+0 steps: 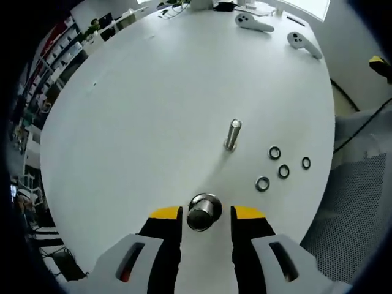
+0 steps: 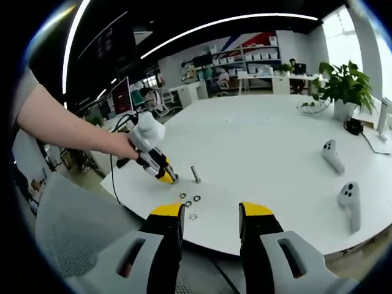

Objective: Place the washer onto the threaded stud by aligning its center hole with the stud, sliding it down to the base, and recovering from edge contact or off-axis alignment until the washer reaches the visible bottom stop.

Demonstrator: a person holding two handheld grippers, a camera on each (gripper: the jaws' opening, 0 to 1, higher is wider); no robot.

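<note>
A short metal stud (image 1: 233, 134) stands upright on the white table (image 1: 135, 122). To its right lie several dark ring washers (image 1: 274, 152), flat on the tabletop. My left gripper (image 1: 206, 213) is open, and a second shiny round metal post (image 1: 204, 211), seen from its top, stands between the yellow-tipped jaws with a thin gap on each side. In the right gripper view a hand holds the left gripper (image 2: 160, 171) down at the table, just left of the stud (image 2: 195, 174), with the washers (image 2: 188, 203) in front. My right gripper (image 2: 210, 214) is open and holds nothing, back from the table's near edge.
Two white handheld controllers (image 1: 254, 22) (image 2: 332, 154) lie toward the far side of the table. A potted plant (image 2: 345, 86) and a black item stand at one end. A grey mesh chair back (image 1: 352, 208) sits beside the table edge. A cable (image 2: 115, 177) hangs near the left gripper.
</note>
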